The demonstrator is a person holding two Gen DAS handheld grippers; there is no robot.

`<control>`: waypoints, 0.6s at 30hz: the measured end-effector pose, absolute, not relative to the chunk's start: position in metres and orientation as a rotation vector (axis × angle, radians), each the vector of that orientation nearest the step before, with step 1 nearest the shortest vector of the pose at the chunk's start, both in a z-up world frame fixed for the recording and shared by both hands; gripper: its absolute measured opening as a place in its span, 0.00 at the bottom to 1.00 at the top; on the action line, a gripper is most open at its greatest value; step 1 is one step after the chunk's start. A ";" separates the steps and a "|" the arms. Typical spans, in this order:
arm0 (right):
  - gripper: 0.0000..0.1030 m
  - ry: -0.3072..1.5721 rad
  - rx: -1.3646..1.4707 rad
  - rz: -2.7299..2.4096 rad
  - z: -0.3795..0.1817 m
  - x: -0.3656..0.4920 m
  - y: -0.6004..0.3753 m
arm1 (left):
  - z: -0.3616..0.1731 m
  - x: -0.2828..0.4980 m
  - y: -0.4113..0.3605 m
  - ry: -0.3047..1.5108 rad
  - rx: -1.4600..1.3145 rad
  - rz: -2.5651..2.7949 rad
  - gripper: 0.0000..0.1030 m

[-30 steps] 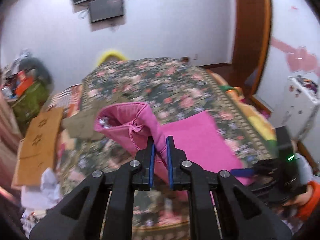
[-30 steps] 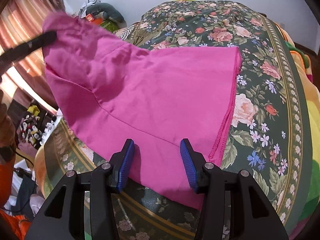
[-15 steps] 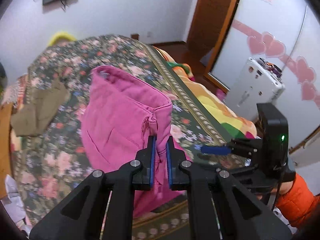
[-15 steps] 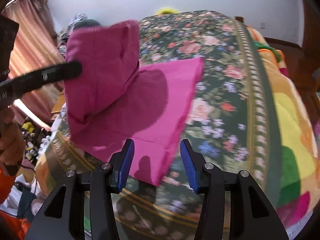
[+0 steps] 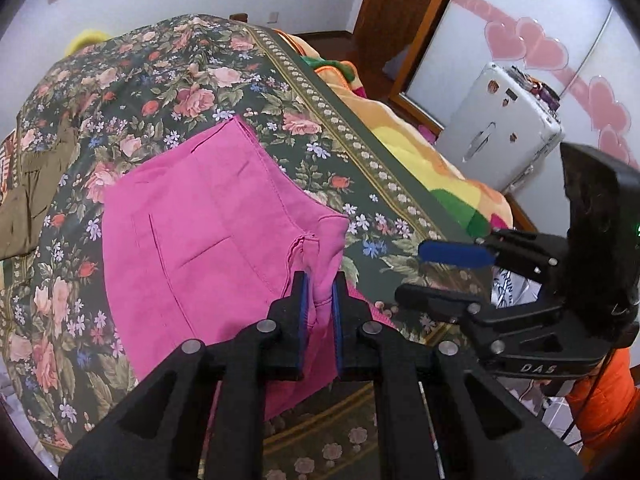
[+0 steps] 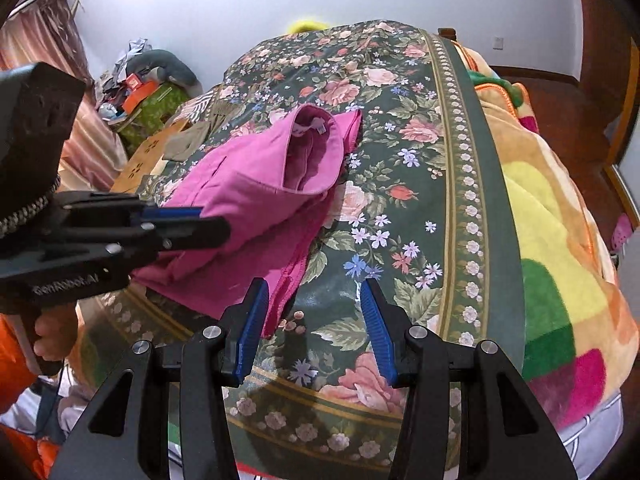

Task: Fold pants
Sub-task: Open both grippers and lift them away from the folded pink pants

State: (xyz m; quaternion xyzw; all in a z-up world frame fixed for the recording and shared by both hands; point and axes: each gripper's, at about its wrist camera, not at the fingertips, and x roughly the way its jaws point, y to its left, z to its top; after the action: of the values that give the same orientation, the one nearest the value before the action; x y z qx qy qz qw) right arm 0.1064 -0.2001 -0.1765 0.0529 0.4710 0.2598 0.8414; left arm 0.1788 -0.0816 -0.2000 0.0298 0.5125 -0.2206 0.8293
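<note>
The pink pants [image 5: 200, 236] lie folded over themselves near the front edge of the flowered bedspread [image 5: 168, 80]. My left gripper [image 5: 318, 292] is shut on the waistband corner by the zip, low over the bed. From the right wrist view the same pants [image 6: 256, 184] form a doubled heap with the waist opening facing me, and the left gripper [image 6: 208, 226] pinches them from the left. My right gripper [image 6: 314, 312] stands open over bare bedspread [image 6: 400, 208], just right of the pants' hem, with nothing between its fingers. It also shows in the left wrist view as the right gripper [image 5: 416, 270].
An olive-brown garment [image 5: 28, 196] lies on the far left of the bed. A striped bright blanket [image 6: 552, 280] hangs down the bed's right side. A white appliance [image 5: 504, 132] and a wooden door frame [image 5: 404, 12] stand to the right. Clutter [image 6: 140, 92] is piled by the curtain.
My left gripper carried the lifted waist end over and down onto the spread pants, so the pants now lie doubled. My right gripper slid right, off the cloth.
</note>
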 end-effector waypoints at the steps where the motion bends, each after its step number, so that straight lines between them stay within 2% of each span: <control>1: 0.43 0.992 0.111 0.546 -0.175 0.106 -0.200 | -0.198 0.178 -0.082 1.083 0.075 -0.463 0.12; 3: 0.43 0.983 0.108 0.540 -0.172 0.106 -0.200 | -0.193 0.176 -0.079 1.072 0.077 -0.464 0.17; 5: 0.43 0.973 0.105 0.535 -0.168 0.106 -0.200 | -0.185 0.175 -0.074 1.048 0.069 -0.458 0.33; 8: 0.44 0.955 0.103 0.531 -0.161 0.107 -0.198 | -0.169 0.174 -0.062 0.987 0.067 -0.418 0.52; 11: 0.60 0.926 0.096 0.531 -0.154 0.108 -0.195 | -0.157 0.180 -0.045 0.941 0.069 -0.356 0.63; 18: 0.62 0.898 0.088 0.553 -0.149 0.119 -0.176 | -0.160 0.229 0.010 0.936 0.082 -0.170 0.65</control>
State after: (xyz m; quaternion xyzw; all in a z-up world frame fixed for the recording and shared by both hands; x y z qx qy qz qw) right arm 0.1191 -0.1758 -0.1489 0.0420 0.4282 0.2637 0.8633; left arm 0.2290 0.0100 -0.1601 0.0396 0.4505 -0.0816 0.8881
